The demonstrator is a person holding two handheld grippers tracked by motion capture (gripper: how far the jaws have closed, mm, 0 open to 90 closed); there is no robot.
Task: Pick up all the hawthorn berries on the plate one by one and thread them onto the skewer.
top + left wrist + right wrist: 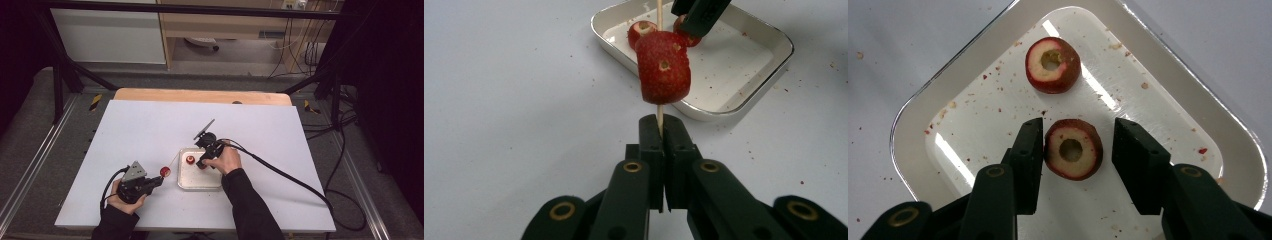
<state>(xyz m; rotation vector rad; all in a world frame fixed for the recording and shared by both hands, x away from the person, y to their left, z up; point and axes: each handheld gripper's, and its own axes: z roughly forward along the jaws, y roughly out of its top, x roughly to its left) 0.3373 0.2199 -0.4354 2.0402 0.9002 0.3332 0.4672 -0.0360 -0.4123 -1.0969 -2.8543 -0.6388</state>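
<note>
While the left hand-held gripper (659, 131) clamps a skewer (659, 116) bearing fruit (663, 67), the right one works in the tray (908, 120).
Right hand-held gripper (1078, 150) jaws straddle a cored slice (1073, 149), not pressing; another slice (1052, 64) lies near the tray's rim.

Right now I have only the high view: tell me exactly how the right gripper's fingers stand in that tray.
Observer: The right gripper has its fingers on either side of a cored fruit piece that lies hole-up. There is a visible gap at one finger, so nothing is gripped.
Operator: List what else lies in there.
Observer: A second cored piece lies farther along the tray, apart from the first, with crumbs scattered around.
Operator: Describe the left hold.
Observer: The left gripper has its fingers shut on a thin wooden skewer. One red piece is threaded on it just beyond the fingertips.
</note>
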